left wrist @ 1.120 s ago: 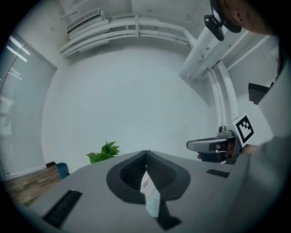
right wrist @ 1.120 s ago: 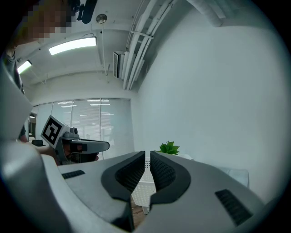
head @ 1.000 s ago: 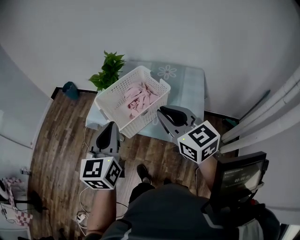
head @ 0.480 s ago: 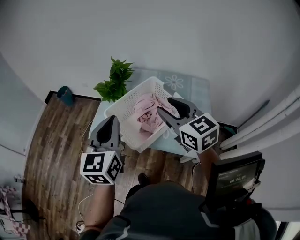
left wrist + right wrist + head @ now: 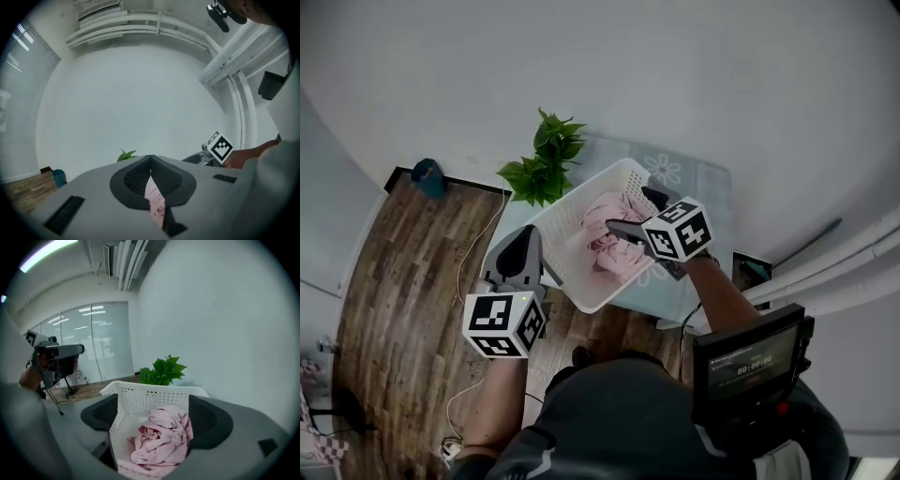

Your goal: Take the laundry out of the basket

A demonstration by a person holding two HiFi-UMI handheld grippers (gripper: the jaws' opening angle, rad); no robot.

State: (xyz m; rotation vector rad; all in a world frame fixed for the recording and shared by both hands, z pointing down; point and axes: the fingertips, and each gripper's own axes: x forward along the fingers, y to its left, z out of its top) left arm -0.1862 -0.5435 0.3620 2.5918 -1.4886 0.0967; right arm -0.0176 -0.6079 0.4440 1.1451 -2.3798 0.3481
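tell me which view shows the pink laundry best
The right gripper view: the pink laundry fills the middle, in the basket. The head view shows it small from above; the left gripper view only a sliver past its jaws.

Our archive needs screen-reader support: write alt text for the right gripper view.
The right gripper, its jaws just opened wide and gripping nothing, frames a white perforated laundry basket holding crumpled pink laundry. A green leafy plant stands behind it against a white wall.

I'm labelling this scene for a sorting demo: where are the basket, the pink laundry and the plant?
basket point(image 5: 150, 401), right gripper view, on its perforated back wall.
laundry point(image 5: 161, 441), right gripper view, on the middle of the pink heap.
plant point(image 5: 164, 371), right gripper view, on its leaves.
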